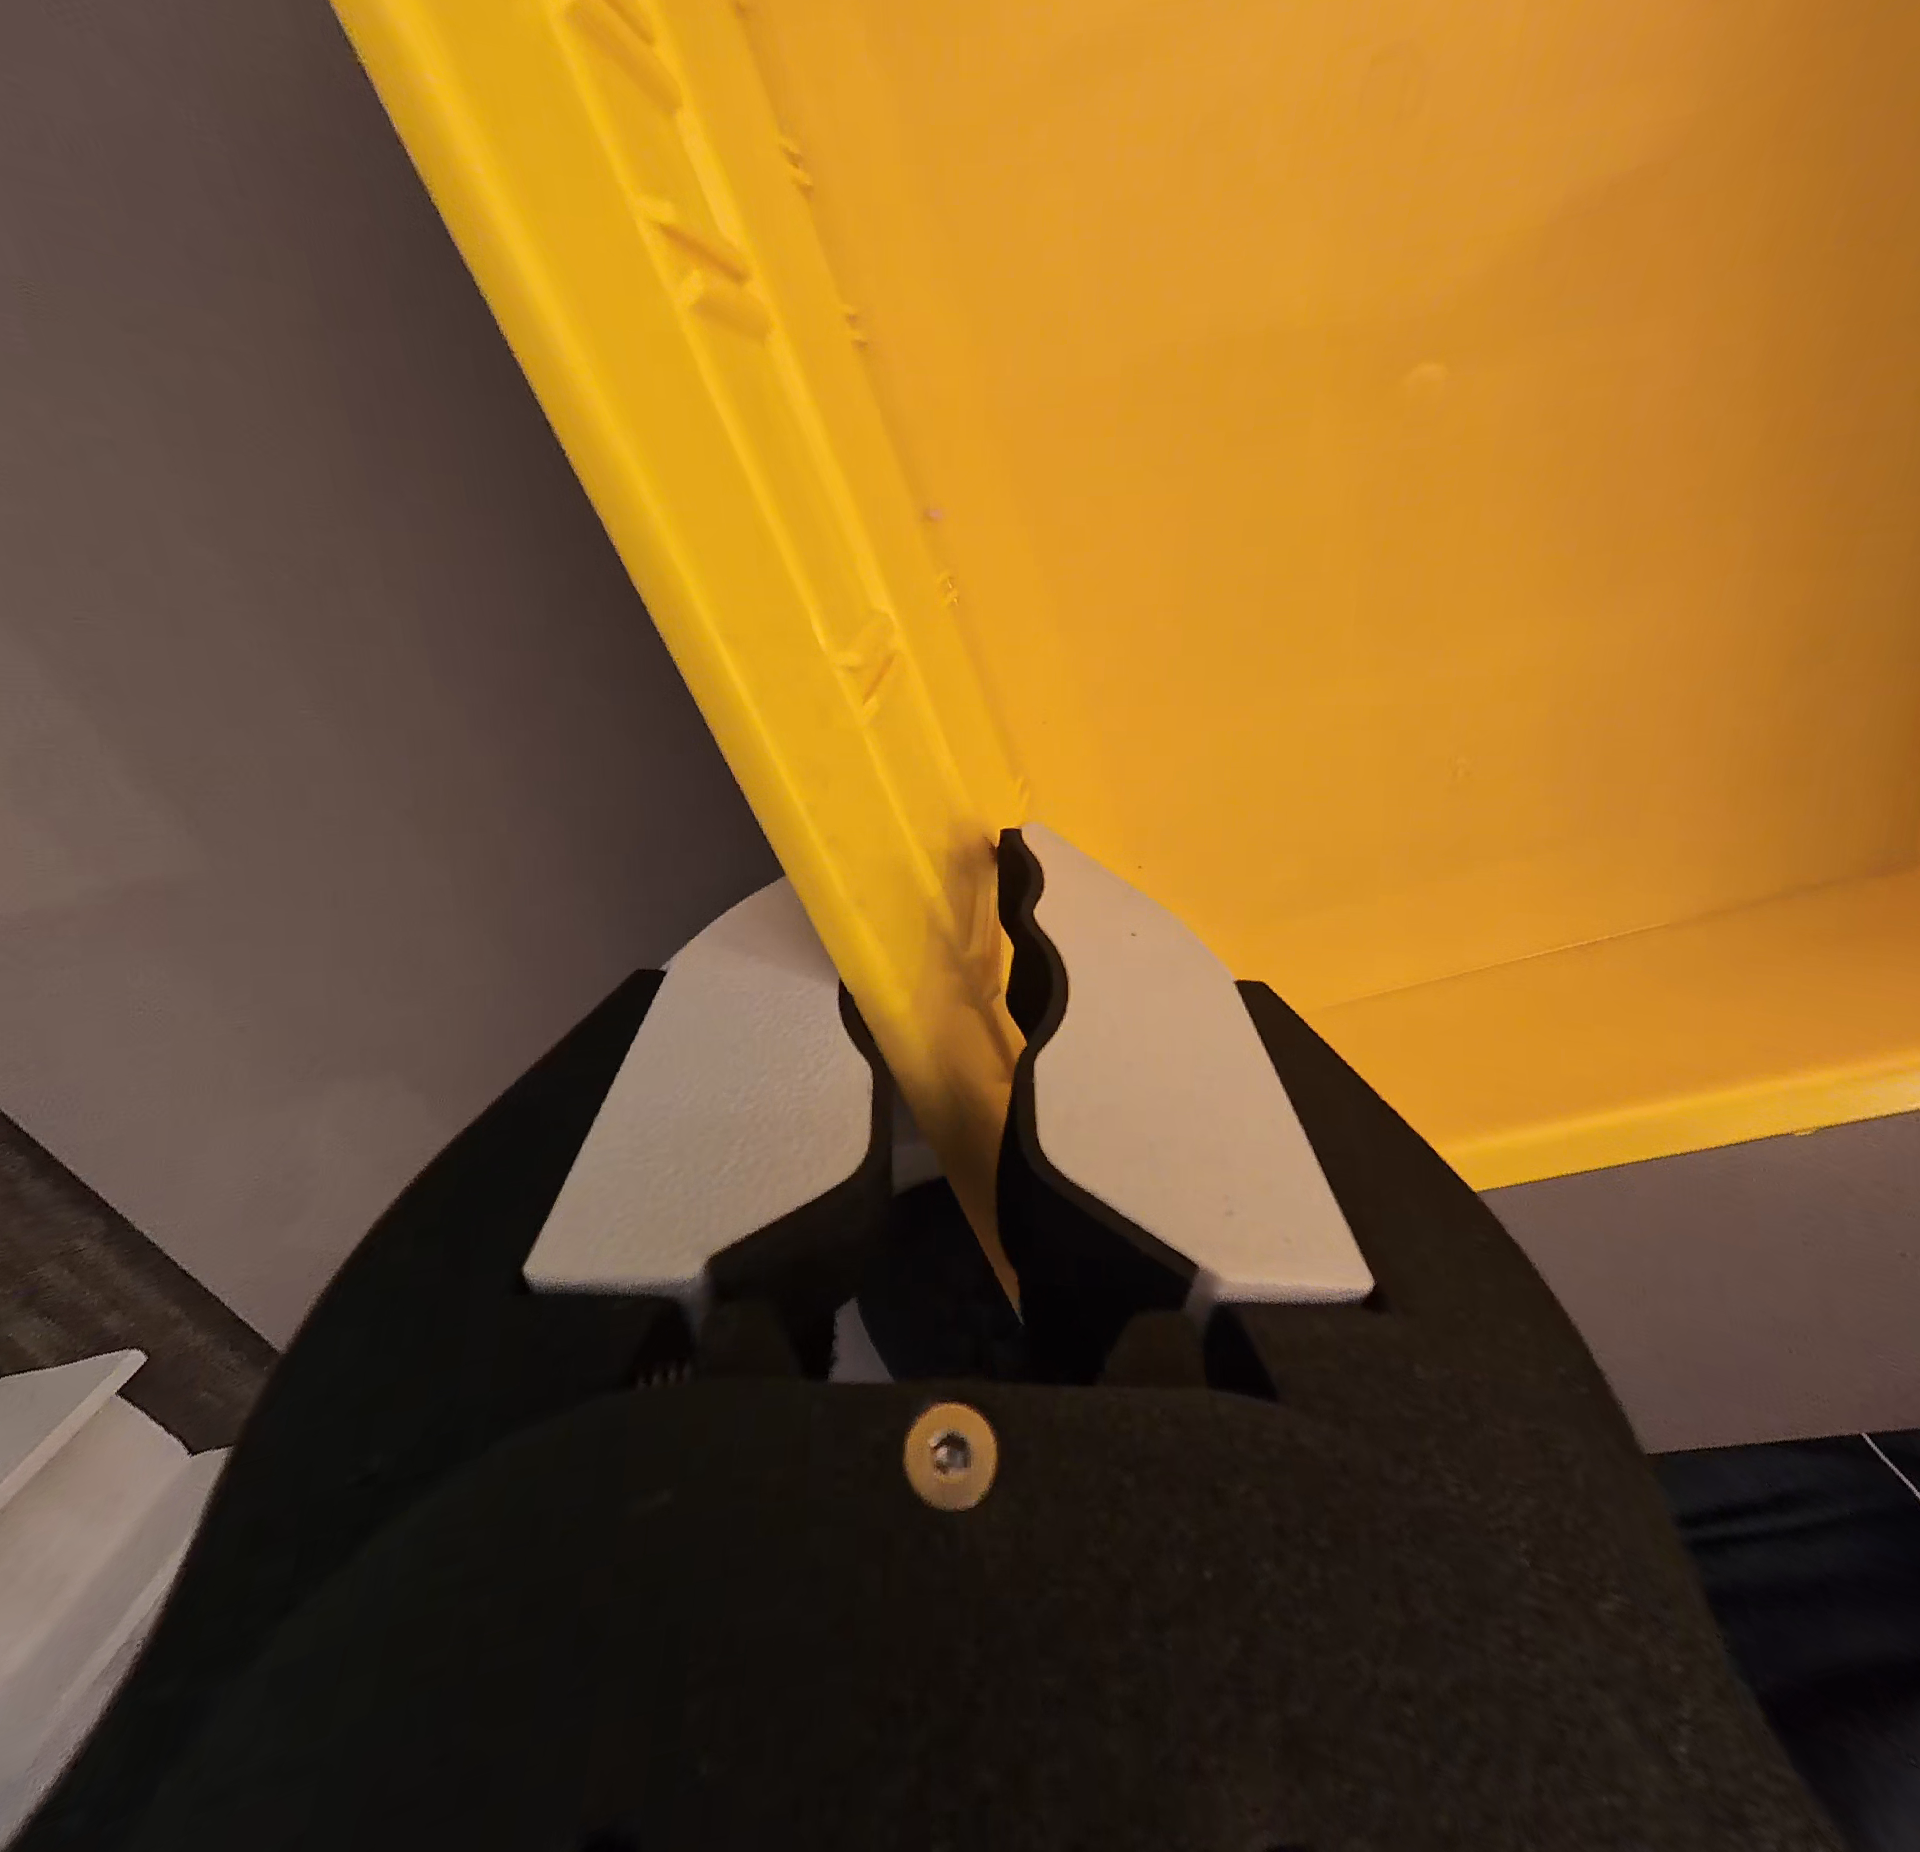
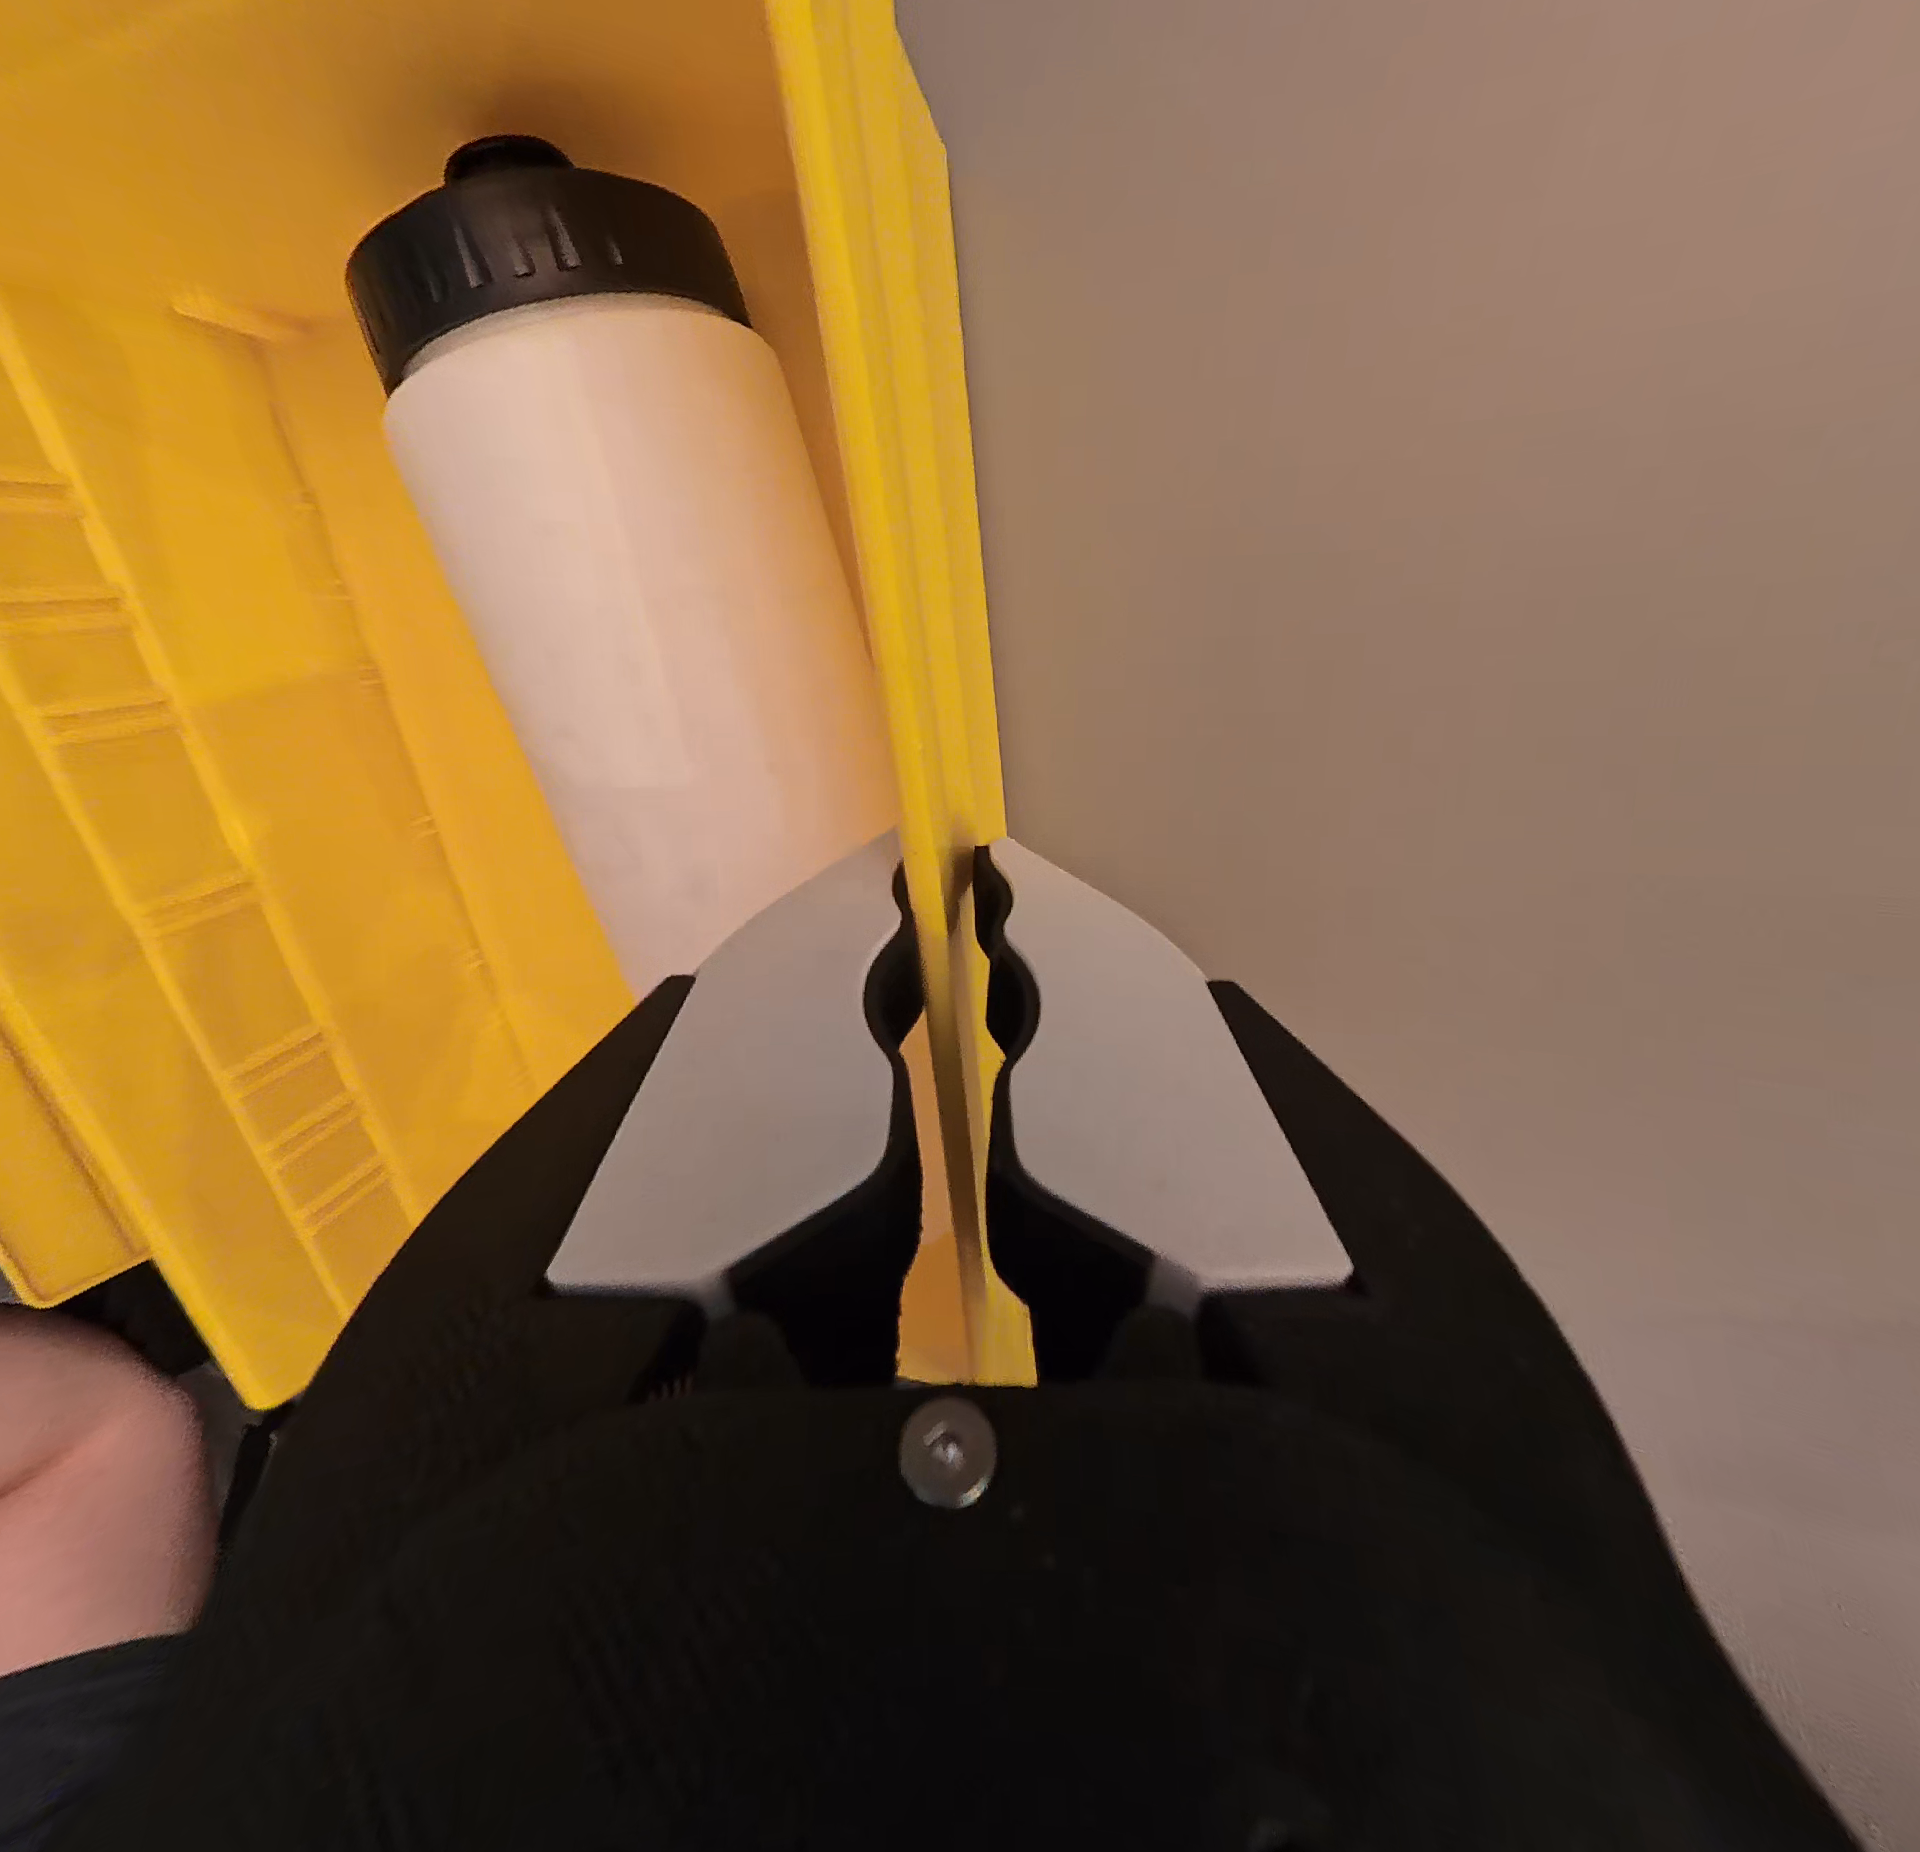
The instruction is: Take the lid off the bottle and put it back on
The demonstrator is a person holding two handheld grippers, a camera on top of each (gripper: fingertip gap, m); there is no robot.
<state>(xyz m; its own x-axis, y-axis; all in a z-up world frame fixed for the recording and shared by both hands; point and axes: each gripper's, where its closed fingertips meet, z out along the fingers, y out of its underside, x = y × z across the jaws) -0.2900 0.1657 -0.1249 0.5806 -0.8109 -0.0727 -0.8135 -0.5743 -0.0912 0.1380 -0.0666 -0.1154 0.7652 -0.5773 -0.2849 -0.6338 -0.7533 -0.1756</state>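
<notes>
both tongs are clamped on the rim of a yellow plastic crate (image 2: 260, 763): the left tongs (image 1: 992, 929) grip one side wall, the right tongs (image 2: 940, 929) the opposite one. inside lies a white translucent bottle (image 2: 644, 607) against the right wall, its black ribbed lid (image 2: 540, 254) on, pointing away. a plain grey wall (image 2: 1455, 555) stands beyond.

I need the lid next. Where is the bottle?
In the right wrist view, the bottle lies inside the yellow bin, against the wall that the right gripper clamps.

White bottle (image 2: 623, 597) lying in yellow crate (image 2: 208, 763), black lid (image 2: 540, 244) on
</notes>
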